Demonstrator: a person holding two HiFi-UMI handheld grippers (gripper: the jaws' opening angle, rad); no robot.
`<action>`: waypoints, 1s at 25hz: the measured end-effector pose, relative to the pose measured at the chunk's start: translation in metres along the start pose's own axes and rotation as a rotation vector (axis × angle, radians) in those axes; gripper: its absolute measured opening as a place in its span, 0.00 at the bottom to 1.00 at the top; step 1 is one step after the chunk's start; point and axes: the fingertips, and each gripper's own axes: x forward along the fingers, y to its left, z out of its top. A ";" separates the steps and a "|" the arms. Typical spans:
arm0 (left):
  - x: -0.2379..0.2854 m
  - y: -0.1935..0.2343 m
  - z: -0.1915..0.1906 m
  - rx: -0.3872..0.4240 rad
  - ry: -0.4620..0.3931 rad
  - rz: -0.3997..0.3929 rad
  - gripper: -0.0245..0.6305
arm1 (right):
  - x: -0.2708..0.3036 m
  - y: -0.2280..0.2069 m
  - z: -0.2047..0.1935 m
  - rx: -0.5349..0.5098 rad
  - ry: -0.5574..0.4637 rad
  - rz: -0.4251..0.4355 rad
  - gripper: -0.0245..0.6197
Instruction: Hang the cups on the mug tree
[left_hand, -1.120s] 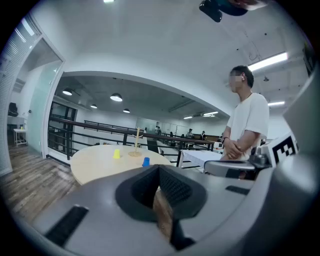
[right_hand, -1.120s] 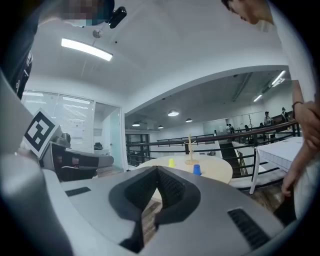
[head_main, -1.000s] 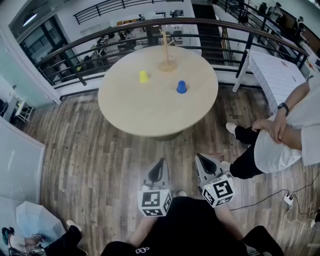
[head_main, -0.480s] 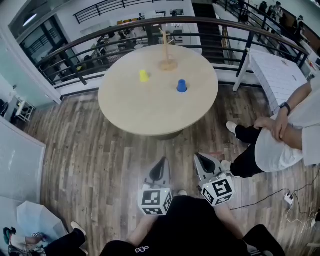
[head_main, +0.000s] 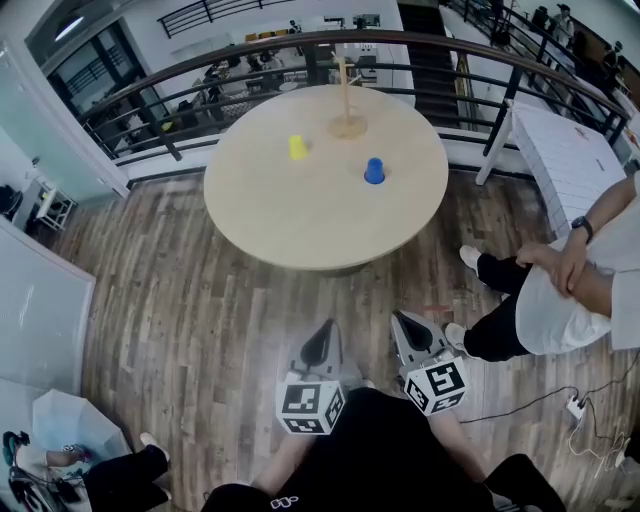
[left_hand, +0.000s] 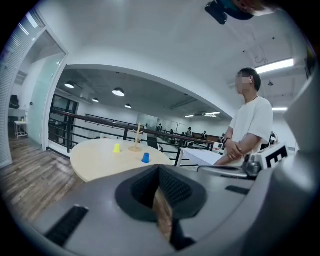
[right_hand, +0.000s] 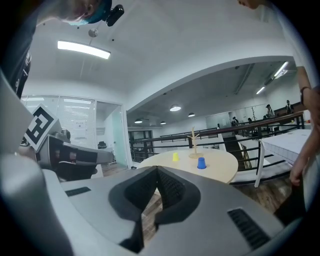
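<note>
Round wooden table (head_main: 300, 215) on plank floor (head_main: 190, 330).

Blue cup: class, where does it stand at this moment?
In the head view, the blue cup stands on the round table, towards its far right. It is right of the yellow cup and just in front of the mug tree.

Both held low, close in front of torso (head_main: 385, 455), side by side, near but apart, tips pointing forward away from body. State: left gripper (head_main: 321, 332) jaws fully together, nothing between pads. Same for right gripper (head_main: 402, 322): jaws together, empty. Left cube (head_main: 310, 408) and right cube (head_main: 437, 386) sit at rear ends, marker faces up. Left forearm (head_main: 283, 458) and right forearm (head_main: 452, 432) bare, elbows tucked in, mostly hidden.
</note>
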 end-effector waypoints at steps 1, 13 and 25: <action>0.003 0.002 0.001 0.000 0.001 0.005 0.06 | 0.004 -0.004 -0.002 0.009 0.005 -0.002 0.05; 0.106 0.041 0.026 -0.018 -0.004 -0.040 0.06 | 0.086 -0.080 0.008 0.028 0.020 -0.070 0.05; 0.277 0.121 0.123 -0.025 -0.075 -0.062 0.06 | 0.243 -0.167 0.088 -0.074 -0.007 -0.093 0.05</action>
